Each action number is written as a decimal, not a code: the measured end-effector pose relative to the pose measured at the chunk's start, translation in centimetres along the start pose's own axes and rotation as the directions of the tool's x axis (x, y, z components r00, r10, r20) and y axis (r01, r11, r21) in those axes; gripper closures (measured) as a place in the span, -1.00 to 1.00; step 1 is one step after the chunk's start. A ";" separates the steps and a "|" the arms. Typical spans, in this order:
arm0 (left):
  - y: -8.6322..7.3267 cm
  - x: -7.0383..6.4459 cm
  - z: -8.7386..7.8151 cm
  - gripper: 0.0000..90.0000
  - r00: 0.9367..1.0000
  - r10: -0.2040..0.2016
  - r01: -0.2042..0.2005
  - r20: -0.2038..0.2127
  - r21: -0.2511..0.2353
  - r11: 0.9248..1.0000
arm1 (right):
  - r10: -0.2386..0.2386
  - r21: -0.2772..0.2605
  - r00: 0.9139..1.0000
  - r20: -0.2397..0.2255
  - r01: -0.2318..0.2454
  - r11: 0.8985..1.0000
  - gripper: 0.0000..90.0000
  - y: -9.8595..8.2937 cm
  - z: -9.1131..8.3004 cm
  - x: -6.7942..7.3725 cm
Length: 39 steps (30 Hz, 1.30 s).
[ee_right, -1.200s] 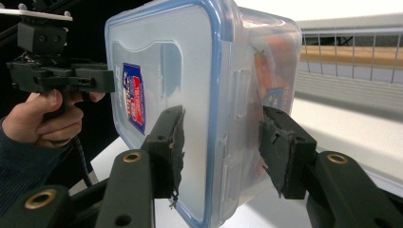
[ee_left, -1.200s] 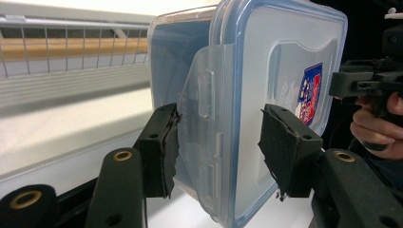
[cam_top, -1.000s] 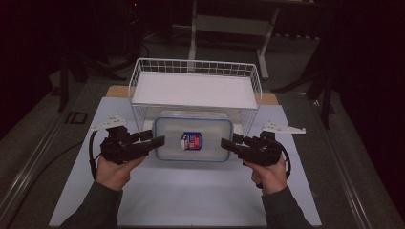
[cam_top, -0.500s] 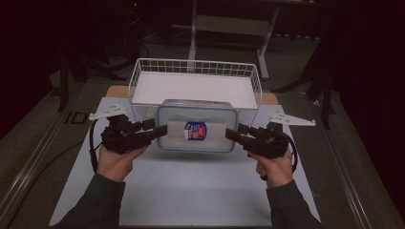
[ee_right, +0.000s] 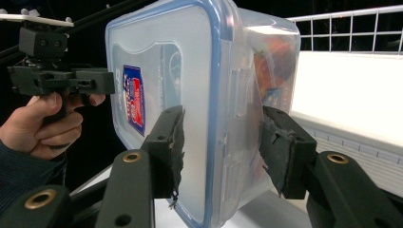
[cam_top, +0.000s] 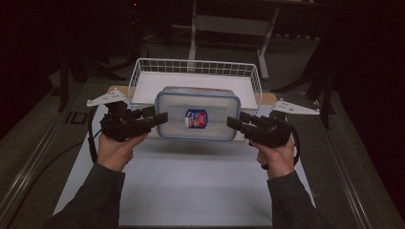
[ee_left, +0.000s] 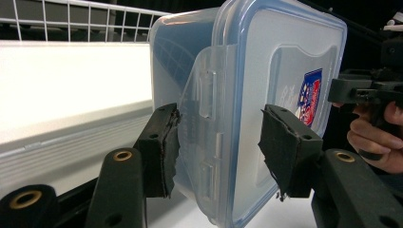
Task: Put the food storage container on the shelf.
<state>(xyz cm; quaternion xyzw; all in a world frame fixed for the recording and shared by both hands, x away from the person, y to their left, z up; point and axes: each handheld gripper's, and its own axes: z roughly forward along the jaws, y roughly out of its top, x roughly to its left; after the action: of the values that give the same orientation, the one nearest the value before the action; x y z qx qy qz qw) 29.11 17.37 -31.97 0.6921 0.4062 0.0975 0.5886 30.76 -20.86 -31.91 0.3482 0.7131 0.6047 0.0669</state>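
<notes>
From the high view, the left gripper meets the left end of the plastic container, which is held above the white mat at the near rim of the wire basket; the right gripper meets its right end. The left gripper view adds what that view lacks: the left gripper straddles the side latch with its jaws moderately spread, one pad pressed to the container, the other seemingly just off the lid. In the right gripper view, the right gripper grips likewise. The container is translucent, blue-rimmed, with a red-and-blue label (lettering unreadable). Reddish contents show blurred through its wall.
</notes>
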 end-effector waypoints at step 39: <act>3.3 3.6 3.2 0.08 1.000 0.007 -0.006 0.023 -0.045 0.999 | -0.008 -0.054 1.000 0.028 0.010 0.998 0.15 3.6 2.3 -3.2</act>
<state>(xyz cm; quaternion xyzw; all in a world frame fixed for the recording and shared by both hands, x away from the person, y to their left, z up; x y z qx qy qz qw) 34.87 17.51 -31.15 0.6811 0.3948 0.1007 0.6083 35.85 -20.74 -30.30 0.3513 0.6969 0.6188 0.0889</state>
